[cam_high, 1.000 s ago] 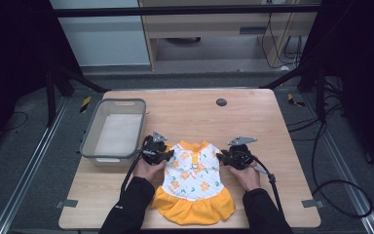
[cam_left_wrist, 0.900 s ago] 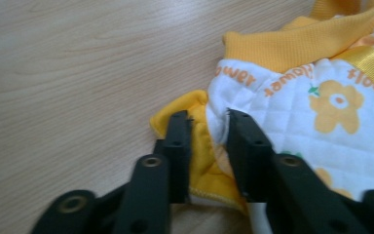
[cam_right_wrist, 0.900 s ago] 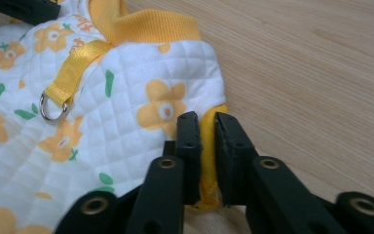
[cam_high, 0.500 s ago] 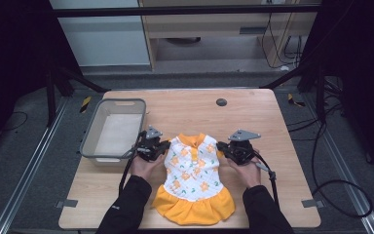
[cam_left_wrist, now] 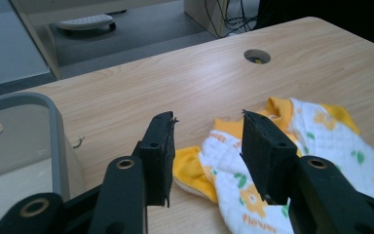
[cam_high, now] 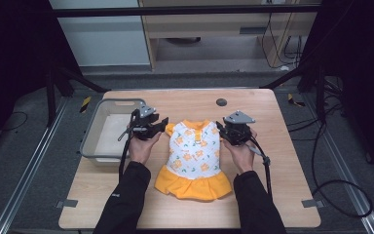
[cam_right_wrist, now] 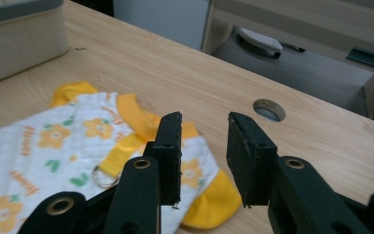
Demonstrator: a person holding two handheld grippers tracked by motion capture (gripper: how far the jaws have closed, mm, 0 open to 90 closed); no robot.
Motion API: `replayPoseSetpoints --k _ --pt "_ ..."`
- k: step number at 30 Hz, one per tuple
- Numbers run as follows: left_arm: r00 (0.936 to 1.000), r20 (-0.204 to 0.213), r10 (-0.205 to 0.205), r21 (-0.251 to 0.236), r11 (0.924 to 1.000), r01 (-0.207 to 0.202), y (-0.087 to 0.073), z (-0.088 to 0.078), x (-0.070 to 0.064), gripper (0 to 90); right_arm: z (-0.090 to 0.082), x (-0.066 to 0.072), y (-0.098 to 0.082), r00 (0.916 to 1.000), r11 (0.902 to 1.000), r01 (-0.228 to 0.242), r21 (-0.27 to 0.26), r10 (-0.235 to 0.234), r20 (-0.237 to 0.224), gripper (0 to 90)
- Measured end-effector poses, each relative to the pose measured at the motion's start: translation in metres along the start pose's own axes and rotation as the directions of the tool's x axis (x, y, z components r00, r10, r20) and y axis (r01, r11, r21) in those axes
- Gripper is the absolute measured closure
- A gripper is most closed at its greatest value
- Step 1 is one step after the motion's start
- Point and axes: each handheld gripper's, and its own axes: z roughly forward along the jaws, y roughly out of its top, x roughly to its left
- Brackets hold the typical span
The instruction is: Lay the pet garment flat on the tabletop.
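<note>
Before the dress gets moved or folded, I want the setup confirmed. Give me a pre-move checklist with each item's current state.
1. Left gripper free of cloth: ok. Its jaws have just been opening, nothing between them; the sleeve lies below.
2. Right gripper free of cloth: ok. Its jaws have also just been opening, with an empty gap.
3. Dress lying flat on the table, front up: ok. Both sleeves are spread and the orange skirt points toward the person.
4. Dress clear of the grey bin: ok, they lie apart.
5. Bin ready to take the dress: cannot tell, its floor is partly hidden by the left gripper.
</note>
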Motion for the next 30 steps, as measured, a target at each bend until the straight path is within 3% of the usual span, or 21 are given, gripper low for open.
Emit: replayPoseSetpoints --k 5,10,12,15,20,21,23,26,30 --pt "0.9975 0.070 0.009 0.027 0.9996 -0.011 -0.013 -0.006 -0.010 58.3 -0.006 0.006 -0.005 0.9978 0.9997 0.015 0.021 -0.014 -0.065 67.7" --pt "0.9891 0.123 0.080 0.097 0.9910 -0.092 -0.037 0.000 -0.030 64.7 -0.007 0.017 -0.019 0.9898 0.9981 0.004 0.061 0.005 -0.142 72.9" --pt "0.9872 0.135 0.084 0.115 0.9883 -0.100 -0.042 0.003 -0.033 66.8 -0.006 0.022 -0.028 0.9867 0.9956 0.011 0.093 0.005 -0.162 74.8" --pt "0.9816 0.161 0.102 0.189 0.9729 -0.133 -0.060 0.015 -0.041 69.9 -0.005 0.028 -0.043 0.9825 0.9900 0.007 0.141 0.019 -0.185 77.7" --pt "0.9820 0.162 0.098 0.235 0.9627 -0.134 -0.073 0.020 -0.042 74.1 -0.004 0.032 -0.061 0.9785 0.9772 0.012 0.212 0.032 -0.204 80.4" --pt "0.9813 0.162 0.104 0.260 0.9548 -0.144 -0.079 0.021 -0.041 74.6 -0.004 0.034 -0.064 0.9783 0.9741 0.019 0.225 0.028 -0.205 80.5" --pt "0.9801 0.163 0.114 0.277 0.9482 -0.156 -0.085 0.022 -0.042 75.3 -0.003 0.034 -0.069 0.9781 0.9706 0.026 0.239 0.025 -0.207 80.9" --pt "0.9798 0.167 0.109 0.268 0.9515 -0.151 -0.090 0.020 -0.042 75.5 -0.001 0.034 -0.076 0.9800 0.9625 0.023 0.270 0.032 -0.197 81.6" --pt "0.9798 0.174 0.098 0.268 0.9528 -0.143 -0.091 0.017 -0.043 75.4 0.002 0.031 -0.079 0.9802 0.9641 0.013 0.265 0.040 -0.194 82.6"
